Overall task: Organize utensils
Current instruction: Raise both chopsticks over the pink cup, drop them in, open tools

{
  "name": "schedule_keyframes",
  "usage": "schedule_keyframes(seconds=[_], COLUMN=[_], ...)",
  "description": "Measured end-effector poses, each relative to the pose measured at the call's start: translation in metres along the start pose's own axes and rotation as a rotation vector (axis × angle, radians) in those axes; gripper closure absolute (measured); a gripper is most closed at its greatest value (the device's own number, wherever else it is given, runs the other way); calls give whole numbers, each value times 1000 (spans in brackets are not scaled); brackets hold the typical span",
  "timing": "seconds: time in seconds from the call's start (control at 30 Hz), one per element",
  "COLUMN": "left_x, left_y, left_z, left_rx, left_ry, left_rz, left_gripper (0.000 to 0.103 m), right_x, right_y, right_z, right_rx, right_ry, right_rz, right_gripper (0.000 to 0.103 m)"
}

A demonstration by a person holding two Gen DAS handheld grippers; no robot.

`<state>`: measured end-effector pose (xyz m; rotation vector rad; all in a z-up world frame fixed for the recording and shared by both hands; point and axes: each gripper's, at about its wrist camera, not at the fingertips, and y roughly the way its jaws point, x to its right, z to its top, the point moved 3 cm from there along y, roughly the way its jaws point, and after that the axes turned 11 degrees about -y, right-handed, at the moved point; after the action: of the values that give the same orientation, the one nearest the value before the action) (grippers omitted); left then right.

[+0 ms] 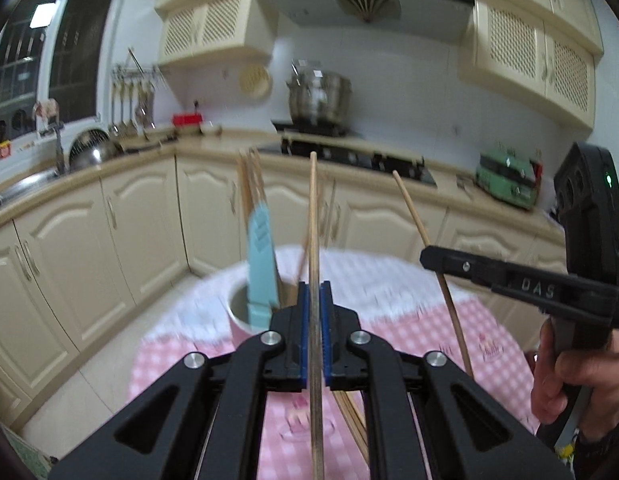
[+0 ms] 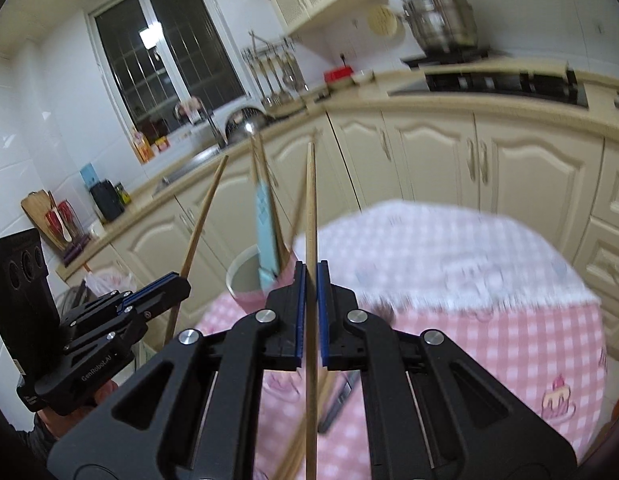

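My left gripper is shut on a wooden chopstick that stands upright between the blue pads. My right gripper is shut on another wooden chopstick; it also shows in the left wrist view, holding its chopstick tilted. The left gripper shows in the right wrist view. A pink-and-white holder cup, also seen from the right, stands on the table and holds a light blue utensil and several chopsticks. More chopsticks lie on the table below the grippers.
The round table has a pink checked cloth. Cream kitchen cabinets, a sink, a stove with a steel pot and a green appliance line the counter behind.
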<state>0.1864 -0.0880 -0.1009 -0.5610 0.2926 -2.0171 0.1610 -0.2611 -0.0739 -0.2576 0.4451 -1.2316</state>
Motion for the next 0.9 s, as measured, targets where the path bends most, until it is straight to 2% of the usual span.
schedule_keyframes(seconds=[0.23,0.5,0.67,0.9], left_x=[-10,-13,-18,-26], left_y=[-6,9,31,61], left_z=[59,107,116,103], left_rx=[148,263,300,298], left_ry=[-39,-94,-124,-137], left_rz=[-26,-86,-92,-80], left_gripper=[98,98,98,98], right_x=[-20,-32,-32,-24], right_y=[16,46,67,93], right_z=[60,103,112,98], right_rx=[132,229,258,248], right_ry=[-26,-49,-47,-47], right_rz=[5,-6,-14,-38], right_gripper=[97,97,97,97])
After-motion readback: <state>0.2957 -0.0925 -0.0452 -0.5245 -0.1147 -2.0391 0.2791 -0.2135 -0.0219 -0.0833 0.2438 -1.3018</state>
